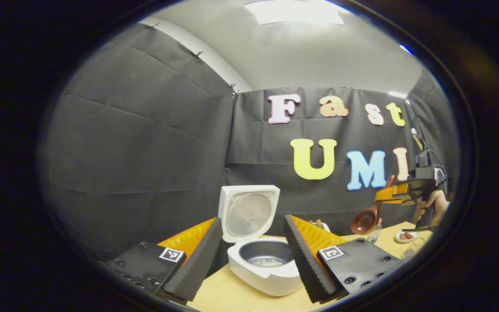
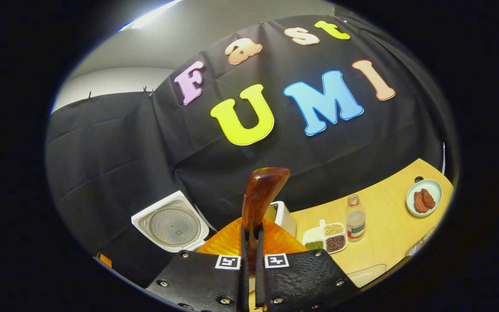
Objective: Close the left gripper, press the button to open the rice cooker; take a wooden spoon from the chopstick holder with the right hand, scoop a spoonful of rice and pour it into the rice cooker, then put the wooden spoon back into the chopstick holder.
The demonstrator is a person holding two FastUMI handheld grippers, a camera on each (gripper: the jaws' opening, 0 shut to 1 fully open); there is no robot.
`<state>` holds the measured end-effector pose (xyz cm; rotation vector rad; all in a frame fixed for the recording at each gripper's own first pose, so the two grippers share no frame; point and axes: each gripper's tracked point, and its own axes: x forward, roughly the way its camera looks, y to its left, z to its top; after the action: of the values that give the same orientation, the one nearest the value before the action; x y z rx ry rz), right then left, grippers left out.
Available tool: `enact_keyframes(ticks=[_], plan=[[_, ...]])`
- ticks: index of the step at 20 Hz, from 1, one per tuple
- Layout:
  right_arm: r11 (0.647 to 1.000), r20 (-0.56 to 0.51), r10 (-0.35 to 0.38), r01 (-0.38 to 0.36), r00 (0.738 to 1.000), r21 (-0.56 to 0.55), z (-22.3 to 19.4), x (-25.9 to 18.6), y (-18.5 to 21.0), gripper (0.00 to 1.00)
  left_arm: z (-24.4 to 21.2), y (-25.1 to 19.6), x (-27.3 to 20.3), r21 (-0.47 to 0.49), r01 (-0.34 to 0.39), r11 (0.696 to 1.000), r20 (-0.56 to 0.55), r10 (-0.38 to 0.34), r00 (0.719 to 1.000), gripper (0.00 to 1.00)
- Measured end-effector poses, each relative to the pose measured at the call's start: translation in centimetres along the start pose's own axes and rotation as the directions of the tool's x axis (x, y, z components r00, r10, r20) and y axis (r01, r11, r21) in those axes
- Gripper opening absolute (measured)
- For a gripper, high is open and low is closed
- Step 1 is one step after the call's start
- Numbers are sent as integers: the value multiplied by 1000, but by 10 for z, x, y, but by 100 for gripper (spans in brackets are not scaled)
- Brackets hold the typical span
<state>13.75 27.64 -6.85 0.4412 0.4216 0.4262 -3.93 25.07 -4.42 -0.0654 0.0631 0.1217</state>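
**Spoon clamped in my right tool, cooker lid up**

In the left gripper view my left gripper (image 1: 253,255) sits lowest, its fingers spread wide and grasping nothing. Between them, on the pale wooden table (image 1: 232,294), I see the white rice cooker (image 1: 263,268) with its lid (image 1: 247,212) standing upright and a few grains at the bottom of the dark inner pot (image 1: 267,253). Farther off to the right, a hand (image 1: 435,206) holds my right gripper (image 1: 394,195) up in the air, with the wooden spoon (image 1: 365,221) hanging from it, bowl down, well above the table.

In the right gripper view my right gripper (image 2: 251,264) is clenched on the spoon's handle (image 2: 258,199), both fingers pressing it, the handle rising straight ahead. Beyond it to the left I see the cooker's raised lid (image 2: 170,223). To the right, on the table (image 2: 388,242), stand a divided tray of grains (image 2: 326,237), a small bottle (image 2: 355,223) and, farthest, a plate of reddish food (image 2: 423,197).
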Motion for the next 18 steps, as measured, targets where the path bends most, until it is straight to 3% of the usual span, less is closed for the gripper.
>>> enact_keyframes(ticks=[1,6,7,9,17,18], plan=[[1000,8,-17,17,1000,0,3,-5,-11,6,1,-10,3,0,10,1000,3,-10,1000,100],[995,43,-96,96,994,-3,22,-42,-65,6,9,-55,7,-6,60,998,7,-60,998,94],[994,51,-113,113,992,-5,26,-48,-77,6,10,-63,6,-4,70,998,8,-70,998,100],[990,64,-143,144,988,-4,33,-62,-100,6,13,-80,6,-4,90,996,10,-90,996,94],[964,83,-265,264,961,33,43,-109,-188,6,26,-169,22,-11,176,984,16,-176,984,98],[959,84,-282,280,956,33,42,-115,-200,6,27,-177,22,-12,185,983,16,-185,983,94]])
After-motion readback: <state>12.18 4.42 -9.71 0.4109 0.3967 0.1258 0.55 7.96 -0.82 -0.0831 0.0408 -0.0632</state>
